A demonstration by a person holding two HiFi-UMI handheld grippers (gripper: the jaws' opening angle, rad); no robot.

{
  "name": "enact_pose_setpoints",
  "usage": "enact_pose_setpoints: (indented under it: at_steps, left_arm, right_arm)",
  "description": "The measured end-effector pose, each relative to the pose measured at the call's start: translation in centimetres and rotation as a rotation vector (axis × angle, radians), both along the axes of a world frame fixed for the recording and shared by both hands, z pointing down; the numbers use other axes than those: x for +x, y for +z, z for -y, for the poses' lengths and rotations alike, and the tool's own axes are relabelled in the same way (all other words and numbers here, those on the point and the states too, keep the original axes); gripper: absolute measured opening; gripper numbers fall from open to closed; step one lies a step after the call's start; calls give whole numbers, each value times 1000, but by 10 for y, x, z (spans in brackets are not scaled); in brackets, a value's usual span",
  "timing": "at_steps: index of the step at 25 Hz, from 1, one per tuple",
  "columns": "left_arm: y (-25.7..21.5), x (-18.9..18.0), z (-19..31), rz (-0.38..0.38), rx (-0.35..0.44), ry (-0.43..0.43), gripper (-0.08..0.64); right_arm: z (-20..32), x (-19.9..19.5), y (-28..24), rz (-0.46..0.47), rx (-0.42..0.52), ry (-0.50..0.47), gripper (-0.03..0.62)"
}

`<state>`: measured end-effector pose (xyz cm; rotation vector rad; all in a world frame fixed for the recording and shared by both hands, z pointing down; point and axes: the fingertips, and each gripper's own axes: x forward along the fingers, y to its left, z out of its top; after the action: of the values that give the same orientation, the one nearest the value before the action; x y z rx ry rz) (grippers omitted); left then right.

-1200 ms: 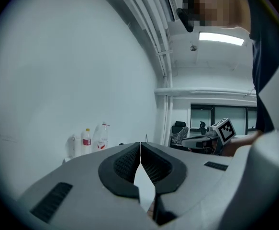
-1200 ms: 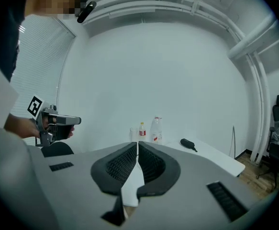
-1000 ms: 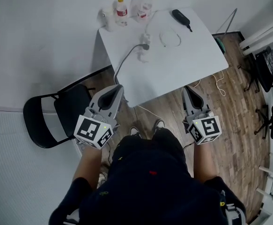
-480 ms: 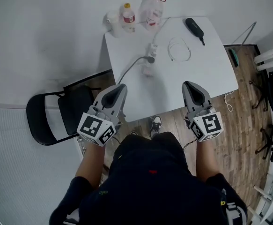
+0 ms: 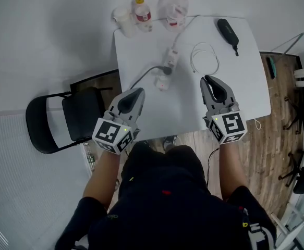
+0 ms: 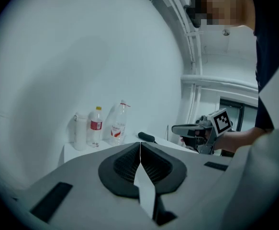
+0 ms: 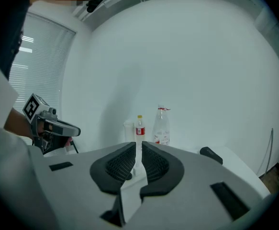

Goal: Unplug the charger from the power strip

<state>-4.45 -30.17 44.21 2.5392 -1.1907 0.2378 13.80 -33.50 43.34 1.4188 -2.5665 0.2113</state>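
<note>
Opening a tool comes first, I judge, because both are clenched on nothing: the left gripper (image 5: pixel 136 92) has its jaws pressed flat together, and the right gripper (image 5: pixel 208 80) shows only a slit between its pads, with nothing in it. Both hover over the near part of the white table (image 5: pixel 240 95), left and right of the work, and well short of it.

Farther in, near the table's middle, lies the white power strip (image 5: pixel 170 55), running away from the person at a slight slant. What I take for the charger (image 5: pixel 166 70) is the dark plug seated in it, with its grey cable (image 5: pixel 141 79) trailing off over the table's left edge. A good way to do the step would be to pin the strip with one tool and close the other squarely on the plug body, not on the cable. The pull should run straight out of the socket, so the light strip does not lift or skid.

A loose white cable coil (image 5: pixel 204 59) lies just right of the strip and could snag the right tool. A black oblong object (image 5: pixel 228 31) lies beyond the coil. At the far left corner, near the strip's far end, stand a white cup (image 5: pixel 123 20), a small bottle (image 5: pixel 143 13) and a large clear bottle (image 5: pixel 174 5), which a jerked cord might topple. A black folding chair (image 5: pixel 63 126) stands off the left side, clear of the reach.
</note>
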Motion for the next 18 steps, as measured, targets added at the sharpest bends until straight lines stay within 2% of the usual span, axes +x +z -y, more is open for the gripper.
enact_pose_setpoints:
  at_steps: [4,8,11,15,18]
  left_arm:
    - [40,16,29,27,-49,44,23]
    - [80,28,50,56,-101,67,23]
    - [113,40,57,79,-145,95,23]
    - [144,44,61,96,-180,111,23]
    - [155,49,66,97,-200,112,23]
  right_arm:
    - [35,-17,24,-70,-23,-52,35]
    - [61,-47,60,-185,-62,-184,130]
    - [77,-59,92,-243,-121,-266,163]
    - [93,-76,135,-272,-237,-380,206]
    - [100,-83,160,-332,-273,-443,207]
